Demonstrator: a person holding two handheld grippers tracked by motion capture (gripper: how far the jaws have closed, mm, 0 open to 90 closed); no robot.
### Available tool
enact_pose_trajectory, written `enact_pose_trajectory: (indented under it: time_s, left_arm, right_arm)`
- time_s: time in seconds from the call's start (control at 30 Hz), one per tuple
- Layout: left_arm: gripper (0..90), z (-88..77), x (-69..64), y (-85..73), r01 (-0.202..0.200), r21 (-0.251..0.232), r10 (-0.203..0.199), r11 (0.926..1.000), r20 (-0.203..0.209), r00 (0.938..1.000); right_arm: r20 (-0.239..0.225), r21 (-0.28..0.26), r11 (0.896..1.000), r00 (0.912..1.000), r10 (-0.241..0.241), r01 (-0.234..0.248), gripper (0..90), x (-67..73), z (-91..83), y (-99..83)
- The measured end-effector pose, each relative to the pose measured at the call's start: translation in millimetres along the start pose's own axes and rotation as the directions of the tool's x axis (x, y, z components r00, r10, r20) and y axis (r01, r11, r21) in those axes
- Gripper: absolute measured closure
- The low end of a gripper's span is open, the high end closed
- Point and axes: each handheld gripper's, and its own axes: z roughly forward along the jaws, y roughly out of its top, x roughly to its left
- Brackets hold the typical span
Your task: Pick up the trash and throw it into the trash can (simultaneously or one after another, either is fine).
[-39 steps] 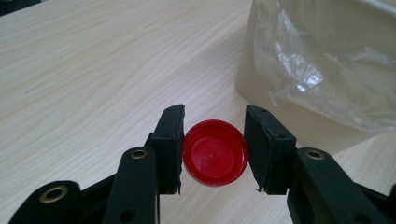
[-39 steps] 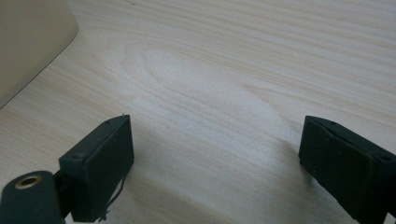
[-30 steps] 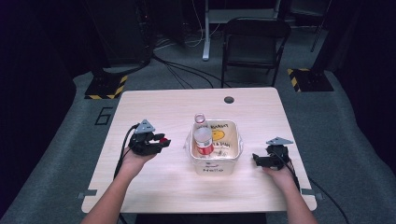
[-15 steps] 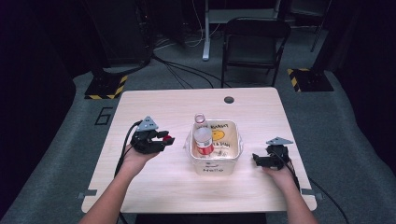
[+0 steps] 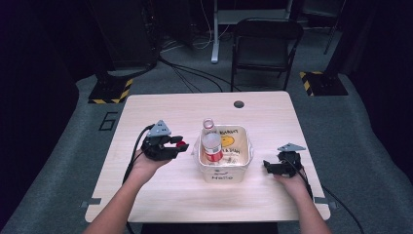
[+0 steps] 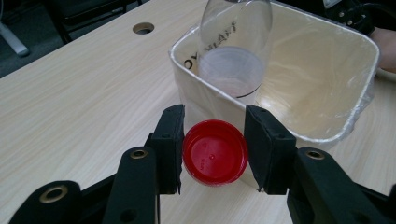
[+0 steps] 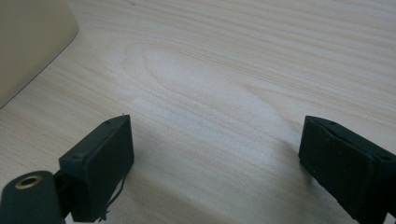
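Pale wood-grain table (image 5: pixel 160 195) carries the work, standing on grey carpet in a dim room.

Left gripper (image 6: pixel 212 154): jaws clenched on a red bottle cap (image 6: pixel 215 153), one black pad against each side of it, the open underside of the cap facing the camera. In the high view the same left gripper (image 5: pixel 176 146) is held above the table left of the tub, with the red bottle cap (image 5: pixel 181 145) showing at its tip and pointing toward the tub. A black cable trails from it toward the near table edge.

Just beyond the cap stands a white plastic tub (image 6: pixel 359 112), lined with clear film. A clear plastic bottle (image 6: pixel 236 51) stands in the tub's near corner as the left gripper view has it, uncapped, its mouth open in the high view (image 5: pixel 208 123). The bottle carries a red band low down; whether that is a label or liquid is hard to tell at this distance. The tub front reads "Hello" in the high view (image 5: pixel 221 176).

Right gripper (image 7: pixel 215 158): jaws released, standing wide apart over bare wood, nothing between the pads. In the high view the right gripper (image 5: pixel 266 165) rests low at the table's right side, well apart from the tub, pointing toward it.

Behind the table: a black chair (image 5: pixel 265 44) and floor cables.
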Motion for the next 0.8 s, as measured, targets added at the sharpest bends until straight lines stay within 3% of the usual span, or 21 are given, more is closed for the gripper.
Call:
enact_pose_trajectory:
  time_s: [0.8]
  left_arm:
    - [58.7,19.1,-25.8,19.9,-0.057,-0.017,0.058,0.9982,0.078,0.9953]
  right_arm:
    - [-0.004,0.0,1.0,1.0,-0.001,0.001,9.5,-0.3,0.3,0.2]
